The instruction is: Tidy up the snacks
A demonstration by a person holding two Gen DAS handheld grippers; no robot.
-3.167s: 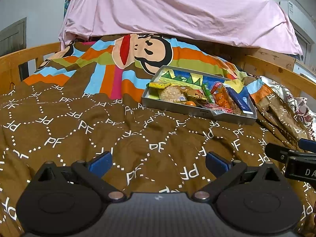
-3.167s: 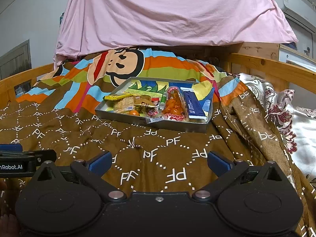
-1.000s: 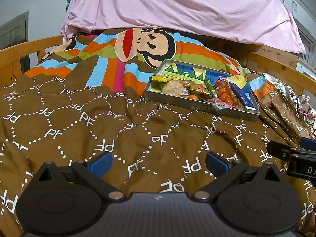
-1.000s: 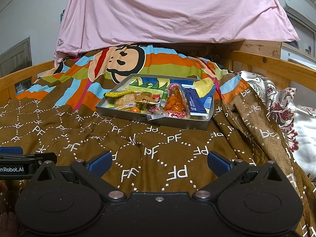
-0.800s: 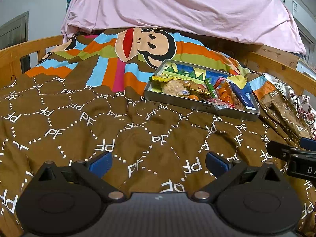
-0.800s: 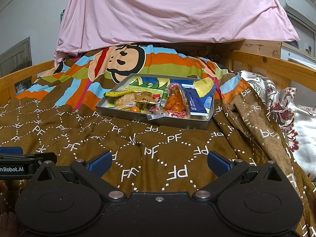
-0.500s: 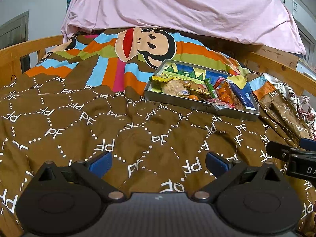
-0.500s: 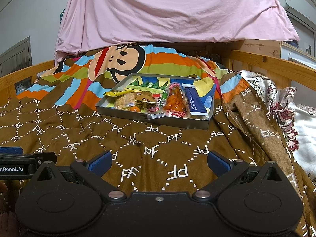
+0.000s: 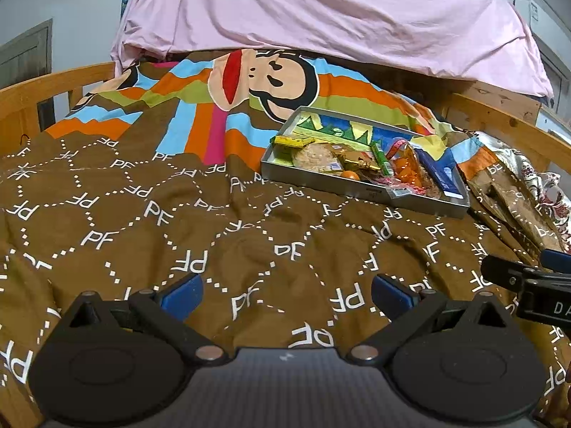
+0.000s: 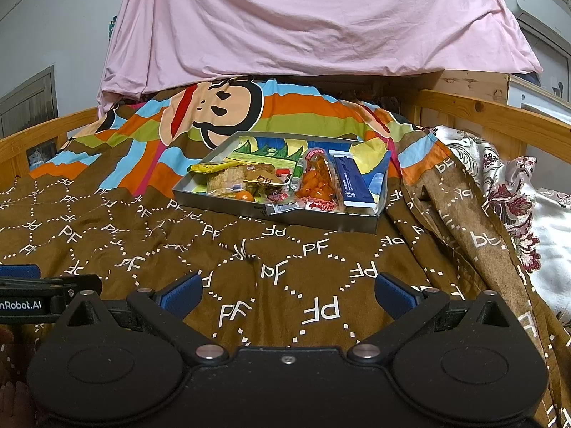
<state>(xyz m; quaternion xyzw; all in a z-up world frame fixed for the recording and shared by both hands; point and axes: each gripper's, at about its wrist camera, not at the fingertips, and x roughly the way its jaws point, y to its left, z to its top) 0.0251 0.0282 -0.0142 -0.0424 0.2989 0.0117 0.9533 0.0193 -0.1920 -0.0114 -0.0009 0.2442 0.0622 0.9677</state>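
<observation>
A grey metal tray (image 9: 321, 178) (image 10: 321, 218) lies on the brown bedspread and holds several snacks: a yellow bar (image 10: 210, 167), a round cracker pack (image 9: 314, 155), a green stick (image 9: 382, 161), an orange snack bag (image 10: 317, 180) and a dark blue box (image 10: 351, 182). My left gripper (image 9: 285, 290) is open and empty, well short of the tray and to its left. My right gripper (image 10: 287, 290) is open and empty, straight in front of the tray and short of it. Each gripper shows at the edge of the other's view.
The brown "PF" bedspread (image 9: 178, 221) covers the bed, with a striped monkey print (image 10: 214, 107) behind the tray. A pink sheet (image 10: 303, 18) hangs at the back. Wooden rails (image 10: 481, 114) run on both sides. A floral cloth (image 10: 514, 192) lies at the right.
Over the last three seconds both views have risen and drawn slightly nearer the tray. In the last second nothing has visibly moved.
</observation>
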